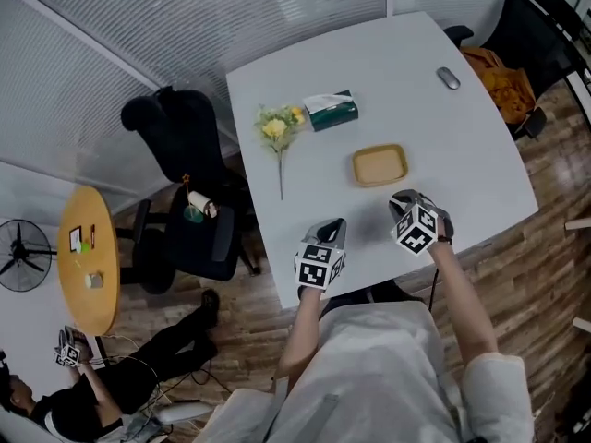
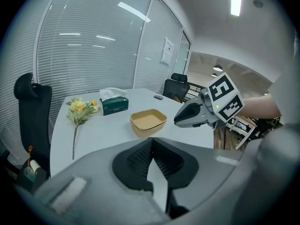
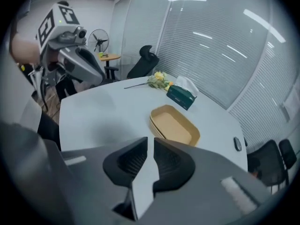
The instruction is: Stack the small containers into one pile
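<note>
A pile of nested tan containers point(image 1: 379, 165) sits on the white table point(image 1: 462, 155), a little beyond both grippers. It appears again in the left gripper view as tan containers point(image 2: 148, 121) and in the right gripper view as tan containers point(image 3: 174, 125). My left gripper point(image 1: 336, 226) hovers near the table's front edge, jaws shut and holding nothing point(image 2: 151, 142). My right gripper point(image 1: 404, 197) hangs just short of the pile, also shut and holding nothing point(image 3: 150, 142). Each gripper shows in the other's view: the right gripper point(image 2: 188, 116) and the left gripper point(image 3: 82, 65).
A yellow flower point(image 1: 276, 131) and a green tissue box point(image 1: 331, 111) lie on the far left of the table, and a grey mouse point(image 1: 448, 78) at the far right. A black office chair point(image 1: 189, 187) stands left of the table. Another chair point(image 1: 526, 40) stands at the back right.
</note>
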Demonstrator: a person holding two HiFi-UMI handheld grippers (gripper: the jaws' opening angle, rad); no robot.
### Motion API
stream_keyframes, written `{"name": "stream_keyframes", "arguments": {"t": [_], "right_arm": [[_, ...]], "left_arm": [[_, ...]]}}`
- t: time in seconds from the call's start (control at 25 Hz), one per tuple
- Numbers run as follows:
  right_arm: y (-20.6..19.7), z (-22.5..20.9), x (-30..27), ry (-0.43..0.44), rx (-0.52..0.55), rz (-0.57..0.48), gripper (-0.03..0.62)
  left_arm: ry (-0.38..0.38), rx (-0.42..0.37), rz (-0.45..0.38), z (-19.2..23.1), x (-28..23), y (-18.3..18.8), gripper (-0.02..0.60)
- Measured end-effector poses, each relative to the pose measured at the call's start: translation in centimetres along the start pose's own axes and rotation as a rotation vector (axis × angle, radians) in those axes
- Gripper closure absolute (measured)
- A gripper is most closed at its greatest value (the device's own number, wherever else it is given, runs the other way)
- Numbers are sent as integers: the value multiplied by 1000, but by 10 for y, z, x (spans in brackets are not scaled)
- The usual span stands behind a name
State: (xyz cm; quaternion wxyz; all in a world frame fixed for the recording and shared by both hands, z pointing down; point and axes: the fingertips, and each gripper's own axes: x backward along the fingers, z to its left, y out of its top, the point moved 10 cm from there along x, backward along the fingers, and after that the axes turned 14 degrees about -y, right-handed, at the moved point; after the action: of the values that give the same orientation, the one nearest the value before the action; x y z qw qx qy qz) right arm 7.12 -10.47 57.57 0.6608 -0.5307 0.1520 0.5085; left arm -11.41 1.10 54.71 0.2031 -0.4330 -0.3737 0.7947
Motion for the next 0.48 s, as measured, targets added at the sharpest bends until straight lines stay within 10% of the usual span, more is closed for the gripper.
{"name": "stream_keyframes", "arguments": {"t": [0.48], "right_arm": [[-10, 25, 45, -203, -539, -133, 556]], "left_arm": [[-98, -71, -24, 7, 11, 4, 575]]}}
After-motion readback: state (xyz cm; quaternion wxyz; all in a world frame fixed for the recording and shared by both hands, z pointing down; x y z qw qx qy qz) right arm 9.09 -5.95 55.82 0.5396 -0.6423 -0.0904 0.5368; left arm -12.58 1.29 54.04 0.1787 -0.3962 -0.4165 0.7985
